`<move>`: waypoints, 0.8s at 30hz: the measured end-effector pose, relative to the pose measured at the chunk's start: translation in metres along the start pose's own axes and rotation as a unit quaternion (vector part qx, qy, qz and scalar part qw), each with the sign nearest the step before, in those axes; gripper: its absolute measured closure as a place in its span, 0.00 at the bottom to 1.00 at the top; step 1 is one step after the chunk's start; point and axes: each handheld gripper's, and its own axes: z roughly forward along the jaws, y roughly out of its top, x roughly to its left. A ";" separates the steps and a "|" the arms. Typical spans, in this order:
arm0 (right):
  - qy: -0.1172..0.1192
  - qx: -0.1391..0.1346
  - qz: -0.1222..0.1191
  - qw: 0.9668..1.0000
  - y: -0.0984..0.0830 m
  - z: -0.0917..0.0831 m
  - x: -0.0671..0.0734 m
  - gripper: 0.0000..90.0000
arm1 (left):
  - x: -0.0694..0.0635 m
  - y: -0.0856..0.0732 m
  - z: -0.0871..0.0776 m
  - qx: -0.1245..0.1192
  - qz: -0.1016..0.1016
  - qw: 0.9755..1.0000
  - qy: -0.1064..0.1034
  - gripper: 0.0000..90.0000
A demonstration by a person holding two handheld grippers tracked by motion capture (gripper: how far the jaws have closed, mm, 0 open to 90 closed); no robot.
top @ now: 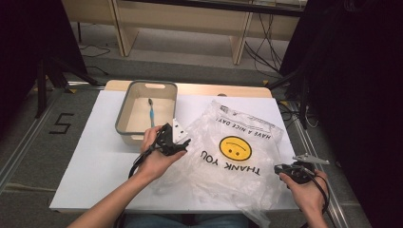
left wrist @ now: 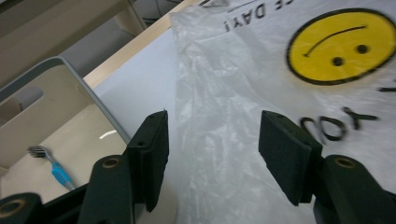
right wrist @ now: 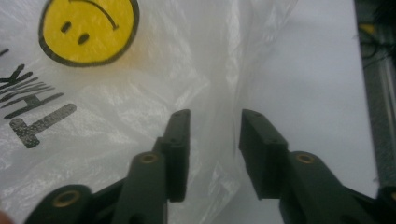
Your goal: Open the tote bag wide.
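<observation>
A: How did the left tongs (left wrist: 212, 154) stand?

B: Their jaws were apart, with a clear gap and nothing pinched. Through that gap lay the crinkled left side of the plastic bag (top: 237, 152), flat on the white table (top: 95, 156). From above, the left tongs (top: 172, 142) sat right at that side of the bag, in the person's left hand (top: 154, 159).

A: And the right tongs (right wrist: 215, 149)?

B: Also parted, though by less. A fold near the bag's (right wrist: 140, 93) right side ran up between the two jaws, but the pads were not pressing on it. From above, the right tongs (top: 285, 170) were at the bag's near right corner, in the right hand (top: 309, 192).

A: So the bag was loose?

B: It lay spread between the two tongs, gripped by neither. Its yellow smiley face (top: 235, 148) sat about midway between them; it was ahead and to the right of the left tongs (left wrist: 341, 46), and ahead and to the left of the right ones (right wrist: 88, 30).

A: Anything else close by?

B: A grey tub (top: 124, 128) stood just beyond the left tongs, to their left in their own view (left wrist: 60, 98). A blue toothbrush (top: 152, 114) lay inside it, bristles at the far end.

A: Did the tub touch the bag?

B: I could not tell; from above the left tongs covered that spot.
</observation>
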 end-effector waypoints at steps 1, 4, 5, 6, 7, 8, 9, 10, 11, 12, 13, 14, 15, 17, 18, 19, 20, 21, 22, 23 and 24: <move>0.000 0.000 0.000 1.000 0.000 0.000 0.000 0.68 | 0.000 0.000 0.000 0.000 0.000 1.000 0.000 0.47; -0.015 -0.044 -0.053 0.997 0.009 -0.013 0.008 0.58 | -0.011 -0.012 -0.021 0.020 -0.003 0.998 -0.057 0.46; -0.015 -0.044 -0.053 0.997 0.009 -0.013 0.008 0.58 | -0.011 -0.012 -0.021 0.020 -0.003 0.998 -0.057 0.46; -0.019 -0.063 -0.091 0.994 0.016 -0.019 0.016 0.55 | -0.016 -0.021 -0.026 0.045 -0.007 0.995 -0.094 0.46; -0.018 -0.071 -0.107 0.992 0.018 -0.021 0.019 0.53 | -0.016 -0.021 -0.026 0.045 -0.007 0.995 -0.094 0.46; -0.009 -0.080 -0.125 0.989 0.022 -0.023 0.024 0.52 | -0.022 -0.032 -0.029 0.075 -0.009 0.989 -0.129 0.45; 0.004 -0.088 -0.143 0.986 0.025 -0.025 0.029 0.52 | -0.022 -0.032 -0.029 0.075 -0.009 0.989 -0.129 0.44; 0.018 -0.094 -0.160 0.983 0.028 -0.026 0.035 0.51 | -0.028 -0.043 -0.031 0.095 -0.003 0.985 -0.142 0.44; 0.035 -0.096 -0.173 0.980 0.030 -0.027 0.041 0.51 | -0.028 -0.043 -0.031 0.095 -0.003 0.985 -0.142 0.43; 0.055 -0.096 -0.184 0.977 0.032 -0.026 0.047 0.49 | -0.033 -0.051 -0.030 0.116 0.008 0.982 -0.146 0.42; 0.074 -0.092 -0.189 0.975 0.032 -0.024 0.053 0.48 | -0.035 -0.055 -0.030 0.127 0.012 0.981 -0.147 0.42; 0.092 -0.085 -0.193 0.973 0.032 -0.022 0.059 0.48 | -0.035 -0.058 -0.029 0.135 0.015 0.980 -0.147 0.41; 0.107 -0.080 -0.200 0.971 0.032 -0.019 0.065 0.47 | -0.035 -0.058 -0.029 0.135 0.015 0.980 -0.147 0.42; 0.131 -0.066 -0.207 0.967 0.031 -0.012 0.074 0.47 | -0.035 -0.066 -0.022 0.170 0.033 0.976 -0.130 0.45; 0.138 -0.060 -0.207 0.967 0.030 -0.008 0.077 0.47 | -0.034 -0.069 -0.019 0.180 0.040 0.975 -0.124 0.49; 0.142 -0.054 -0.209 0.966 0.029 -0.005 0.079 0.47 | -0.034 -0.071 -0.016 0.186 0.043 0.974 -0.122 0.55; 0.142 -0.050 -0.211 0.966 0.028 -0.003 0.081 0.47 | -0.033 -0.072 -0.013 0.186 0.039 0.974 -0.124 0.62; 0.144 -0.047 -0.210 0.966 0.027 -0.001 0.081 0.47 | -0.031 -0.071 -0.012 0.192 0.023 0.972 -0.135 0.68; 0.146 -0.045 -0.210 0.966 0.027 0.000 0.082 0.47 | -0.030 -0.070 -0.011 0.187 0.020 0.973 -0.133 0.76; 0.148 -0.044 -0.209 0.966 0.026 0.000 0.081 0.47 | -0.030 -0.070 -0.011 0.187 0.020 0.973 -0.133 0.84; 0.149 -0.044 -0.208 0.966 0.026 0.000 0.081 0.47 | -0.029 -0.068 -0.008 0.188 0.033 0.975 -0.109 0.89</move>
